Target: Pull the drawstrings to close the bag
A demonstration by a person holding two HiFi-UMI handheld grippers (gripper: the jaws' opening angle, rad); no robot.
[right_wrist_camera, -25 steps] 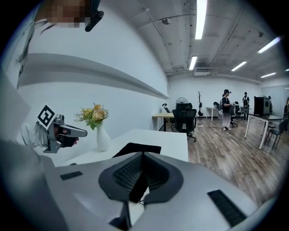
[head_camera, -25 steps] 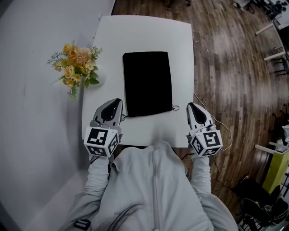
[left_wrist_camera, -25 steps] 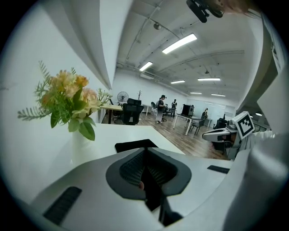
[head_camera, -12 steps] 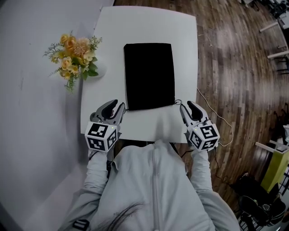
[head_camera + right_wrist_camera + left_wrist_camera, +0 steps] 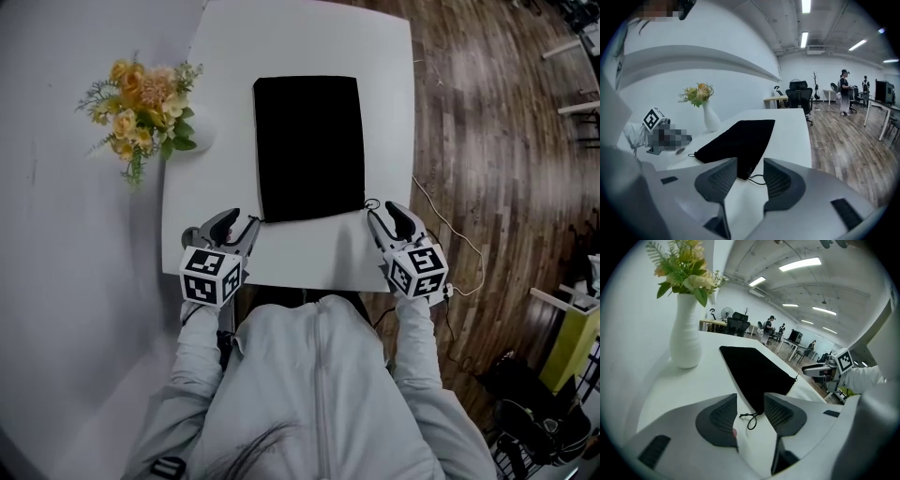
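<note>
A flat black drawstring bag (image 5: 309,145) lies on the white table (image 5: 300,258), its mouth toward me. A small cord loop (image 5: 751,420) sticks out at its near-left corner, and another cord loop (image 5: 757,178) at the near-right corner. My left gripper (image 5: 239,223) sits just short of the left corner; its jaws are opening, with the left loop lying between them untouched. My right gripper (image 5: 385,217) is at the right corner, jaws opening too, and that loop and the bag corner (image 5: 740,171) rest between the pads without being pressed.
A white vase of yellow flowers (image 5: 141,103) stands at the table's left edge, beside the bag. The table's right edge (image 5: 411,141) drops to a wooden floor (image 5: 506,159). A thin cable (image 5: 459,248) trails on the floor by the right gripper.
Both grippers have moved forward to the bag's near corners. Their jaws went from shut to spread apart.
</note>
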